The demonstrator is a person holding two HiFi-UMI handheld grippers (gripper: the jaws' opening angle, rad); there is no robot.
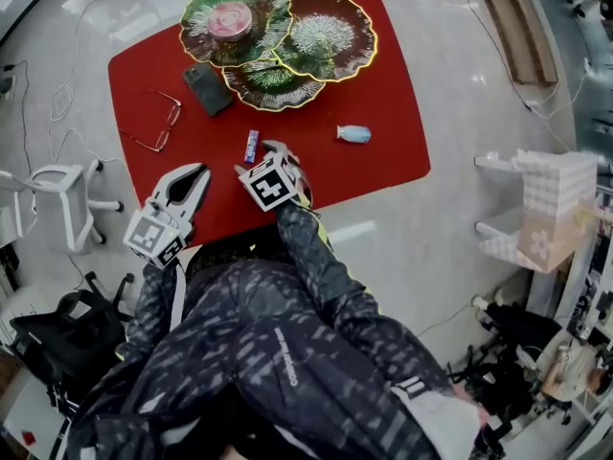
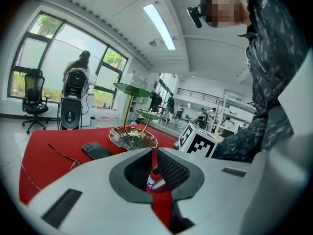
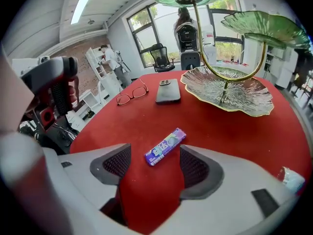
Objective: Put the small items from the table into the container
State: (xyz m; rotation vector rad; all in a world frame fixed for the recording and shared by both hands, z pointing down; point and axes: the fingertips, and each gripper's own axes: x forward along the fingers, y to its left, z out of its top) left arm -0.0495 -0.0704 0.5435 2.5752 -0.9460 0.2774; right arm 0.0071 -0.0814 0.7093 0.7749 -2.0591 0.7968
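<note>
A purple gum pack (image 1: 251,146) lies on the red table (image 1: 383,113), and in the right gripper view the gum pack (image 3: 165,147) sits just past the tips of my right gripper (image 3: 154,156), between its spread jaws. The right gripper (image 1: 261,157) is open and holds nothing. A small pale blue packet (image 1: 353,134) lies further right. The container is a three-tier green leaf dish stand (image 1: 273,82) at the table's far side. My left gripper (image 1: 199,172) hovers at the near left edge, its jaws almost together with nothing in them.
A dark phone (image 1: 208,88) and a pair of glasses (image 1: 158,123) lie left of the stand. A pink item (image 1: 230,17) rests in the top dish. A white stool (image 1: 57,195) stands on the floor at left and a white shelf unit (image 1: 546,209) at right.
</note>
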